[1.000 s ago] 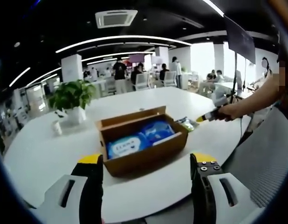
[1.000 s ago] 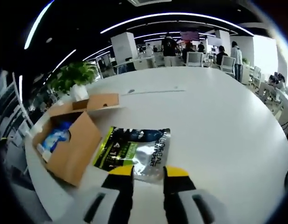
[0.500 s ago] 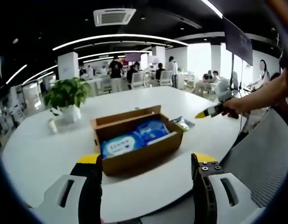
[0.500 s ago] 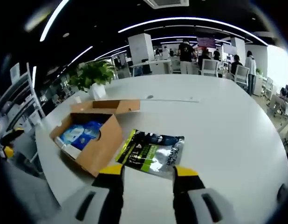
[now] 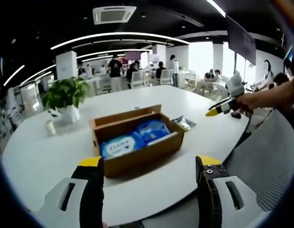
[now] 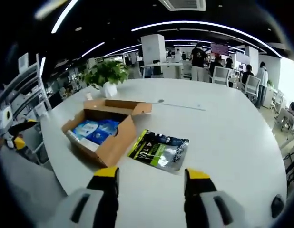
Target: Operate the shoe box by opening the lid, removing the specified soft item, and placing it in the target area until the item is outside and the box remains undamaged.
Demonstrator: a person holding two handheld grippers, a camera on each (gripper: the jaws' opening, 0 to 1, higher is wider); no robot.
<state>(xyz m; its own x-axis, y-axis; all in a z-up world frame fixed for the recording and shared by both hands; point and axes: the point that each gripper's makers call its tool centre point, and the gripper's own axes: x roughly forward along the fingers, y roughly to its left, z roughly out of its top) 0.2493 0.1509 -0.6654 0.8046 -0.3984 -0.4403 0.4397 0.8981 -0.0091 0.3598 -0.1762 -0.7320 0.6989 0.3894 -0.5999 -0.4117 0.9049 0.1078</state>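
An open cardboard shoe box (image 5: 137, 142) (image 6: 102, 137) stands on the round white table (image 5: 37, 156), its lid flap folded back. Blue-and-white soft packs (image 5: 132, 140) (image 6: 95, 130) lie inside it. A silver, green and black pouch (image 6: 159, 149) (image 5: 183, 124) lies flat on the table beside the box. My left gripper (image 5: 149, 168) is open, hovering short of the box's near side. My right gripper (image 6: 150, 176) is open above the table, back from the pouch; in the left gripper view it (image 5: 218, 109) is raised at the right, held by a person's hand.
A potted plant (image 5: 65, 99) (image 6: 109, 76) in a white pot stands at the table's far side, with a small white cup (image 5: 51, 127) near it. A grey mesh chair back (image 5: 270, 161) is at the right. Desks, chairs and people fill the office behind.
My right gripper has drawn back and up from the pouch, with its jaws wider apart. The left gripper view has pulled back a little; the box and pouch stay put.
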